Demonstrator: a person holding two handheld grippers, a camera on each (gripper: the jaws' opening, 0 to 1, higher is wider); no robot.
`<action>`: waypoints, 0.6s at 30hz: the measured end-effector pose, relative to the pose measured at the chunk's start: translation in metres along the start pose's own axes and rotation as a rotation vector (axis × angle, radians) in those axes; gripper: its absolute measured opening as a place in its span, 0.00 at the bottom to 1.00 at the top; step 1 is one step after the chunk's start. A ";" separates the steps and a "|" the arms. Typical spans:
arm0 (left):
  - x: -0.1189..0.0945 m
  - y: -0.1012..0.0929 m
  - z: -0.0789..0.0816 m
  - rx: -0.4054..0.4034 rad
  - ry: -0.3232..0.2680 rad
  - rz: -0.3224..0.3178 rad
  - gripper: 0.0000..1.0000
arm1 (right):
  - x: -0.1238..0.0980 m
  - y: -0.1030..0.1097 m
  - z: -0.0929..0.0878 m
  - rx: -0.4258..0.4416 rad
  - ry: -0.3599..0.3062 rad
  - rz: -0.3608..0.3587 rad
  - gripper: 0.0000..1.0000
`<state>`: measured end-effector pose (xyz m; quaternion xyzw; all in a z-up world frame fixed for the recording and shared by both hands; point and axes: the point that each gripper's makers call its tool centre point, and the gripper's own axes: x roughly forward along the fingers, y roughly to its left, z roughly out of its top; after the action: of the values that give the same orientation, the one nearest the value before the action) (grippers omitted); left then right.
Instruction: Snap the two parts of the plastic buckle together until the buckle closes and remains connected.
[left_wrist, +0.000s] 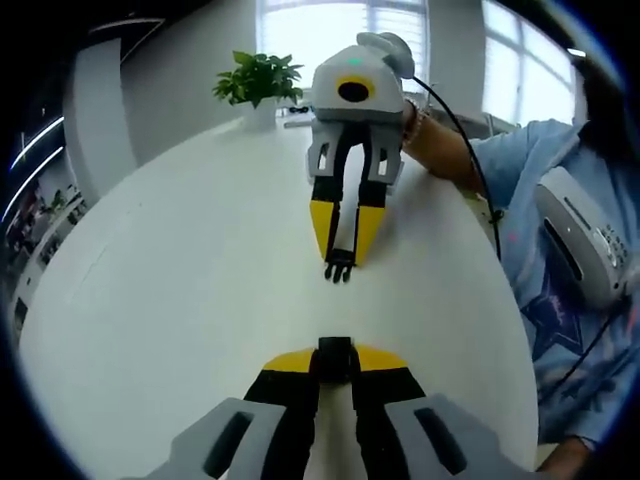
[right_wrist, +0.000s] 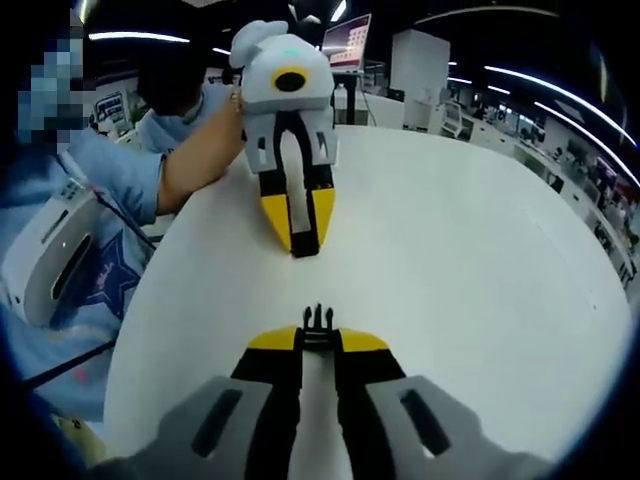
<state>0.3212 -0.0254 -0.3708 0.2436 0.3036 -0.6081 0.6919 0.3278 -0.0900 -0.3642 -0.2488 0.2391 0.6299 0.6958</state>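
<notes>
**Buckle halves face each other, apart, over the white table**

The left gripper (left_wrist: 335, 362) has its jaws closed narrow around the black socket half of the buckle (left_wrist: 336, 358). Opposite it, the right gripper (left_wrist: 340, 262) pinches the pronged half of the buckle (left_wrist: 339, 269), prongs pointing toward the socket. Both halves sit low over the round white table (left_wrist: 190, 300), well apart, not joined. A potted plant (left_wrist: 259, 80) stands at the table's far edge.
</notes>
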 end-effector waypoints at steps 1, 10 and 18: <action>0.000 0.000 0.000 0.000 -0.001 0.000 0.12 | 0.000 0.000 0.000 -0.002 -0.006 0.002 0.12; 0.002 -0.001 0.002 0.006 -0.002 -0.003 0.12 | 0.001 0.001 0.002 -0.034 -0.060 0.024 0.12; 0.004 0.000 0.008 0.028 -0.008 0.002 0.12 | 0.007 0.006 0.010 -0.047 -0.083 0.023 0.12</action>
<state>0.3225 -0.0337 -0.3676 0.2510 0.2921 -0.6125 0.6903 0.3228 -0.0780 -0.3612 -0.2363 0.1980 0.6530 0.6918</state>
